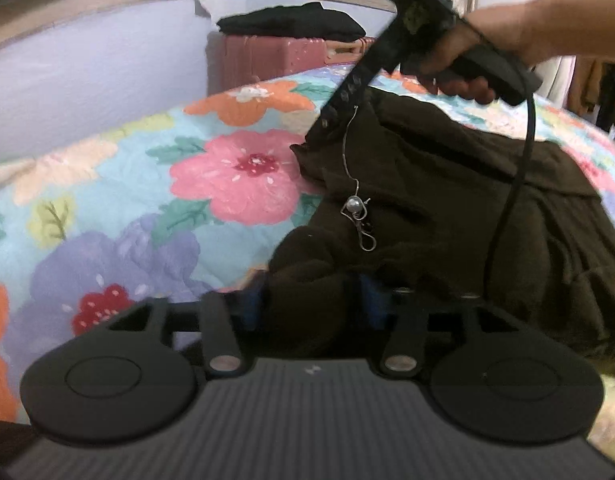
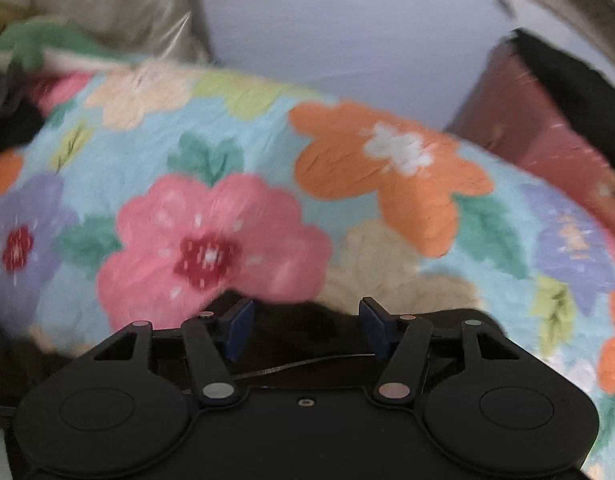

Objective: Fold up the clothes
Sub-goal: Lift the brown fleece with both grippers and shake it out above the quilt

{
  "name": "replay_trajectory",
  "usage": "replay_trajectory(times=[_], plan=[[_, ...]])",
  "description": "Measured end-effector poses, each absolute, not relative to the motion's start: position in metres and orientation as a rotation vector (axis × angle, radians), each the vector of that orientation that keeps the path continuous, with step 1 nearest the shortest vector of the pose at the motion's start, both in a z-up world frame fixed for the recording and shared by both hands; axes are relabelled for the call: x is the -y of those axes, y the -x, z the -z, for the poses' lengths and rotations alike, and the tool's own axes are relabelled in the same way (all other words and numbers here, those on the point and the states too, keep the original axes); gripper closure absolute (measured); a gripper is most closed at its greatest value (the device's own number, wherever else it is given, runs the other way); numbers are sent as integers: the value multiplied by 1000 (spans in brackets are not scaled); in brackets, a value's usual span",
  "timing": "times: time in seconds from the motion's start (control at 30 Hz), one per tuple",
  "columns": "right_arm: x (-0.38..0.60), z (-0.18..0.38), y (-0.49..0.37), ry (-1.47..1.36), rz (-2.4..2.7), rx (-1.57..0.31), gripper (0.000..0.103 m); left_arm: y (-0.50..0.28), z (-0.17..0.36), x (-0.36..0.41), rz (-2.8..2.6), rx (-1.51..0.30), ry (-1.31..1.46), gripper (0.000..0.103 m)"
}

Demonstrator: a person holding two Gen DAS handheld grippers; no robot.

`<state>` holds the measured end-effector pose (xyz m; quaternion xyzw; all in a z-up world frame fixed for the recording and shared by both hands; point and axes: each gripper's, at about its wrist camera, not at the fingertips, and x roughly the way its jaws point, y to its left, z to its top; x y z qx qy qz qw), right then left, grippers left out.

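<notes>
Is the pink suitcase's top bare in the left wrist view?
No: a folded black garment lies on top of the pink suitcase behind the floral bedspread.

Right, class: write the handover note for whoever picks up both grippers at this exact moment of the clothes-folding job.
Left gripper: dark fabric bunched between its fingers; whether it is clamped cannot be told.
Right gripper: tip at the far edge of the garment, seemingly gripping it; its own blurred view shows dark cloth between spread blue pads.
The garment is a crumpled heap on the floral quilt, a pearl charm on top.
Done: edges taken up. Left: spread flat, fold, stack.
</notes>
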<state>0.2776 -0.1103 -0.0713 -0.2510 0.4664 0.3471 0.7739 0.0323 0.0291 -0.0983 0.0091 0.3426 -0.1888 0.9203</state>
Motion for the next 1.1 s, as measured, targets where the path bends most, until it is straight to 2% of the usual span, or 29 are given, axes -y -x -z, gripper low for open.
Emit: replay_trajectory(times=[0.07,0.1,0.13,0.17,0.2,0.3,0.43,0.57,0.73,0.77,0.87,0.9,1.0,1.1], plan=[[109,82,-271,577,-764,-1002,42,-35,102,-30,385,-713,-15,42],[108,85,-266,591,-767,-979,58,-35,103,-30,375,-714,-11,46],[108,83,-262,579,-764,-968,84,-35,104,-31,367,-709,-2,52],[109,80,-262,565,-739,-961,89,-34,103,-32,364,-703,11,68],[111,76,-262,547,-720,-951,92,-34,102,-32,362,-698,17,79],[115,54,-260,543,-659,-844,93,-31,93,-34,341,-691,48,85],[124,8,-265,433,-610,-677,93,-29,87,-46,307,-683,155,86],[122,-23,-270,351,-599,-565,93,-38,87,-81,273,-676,419,86],[111,-19,-287,214,-578,-612,91,-42,113,-135,204,-715,812,86],[110,-15,-291,174,-571,-640,90,-42,115,-141,189,-717,837,86],[122,0,-288,83,-482,-680,73,-41,107,-145,98,-715,720,87],[128,5,-285,53,-450,-690,63,-41,104,-144,69,-715,666,87],[156,17,-269,-58,-381,-741,60,-42,103,-145,79,-738,642,84],[183,26,-250,-62,-379,-774,60,-47,104,-143,121,-755,633,73]])
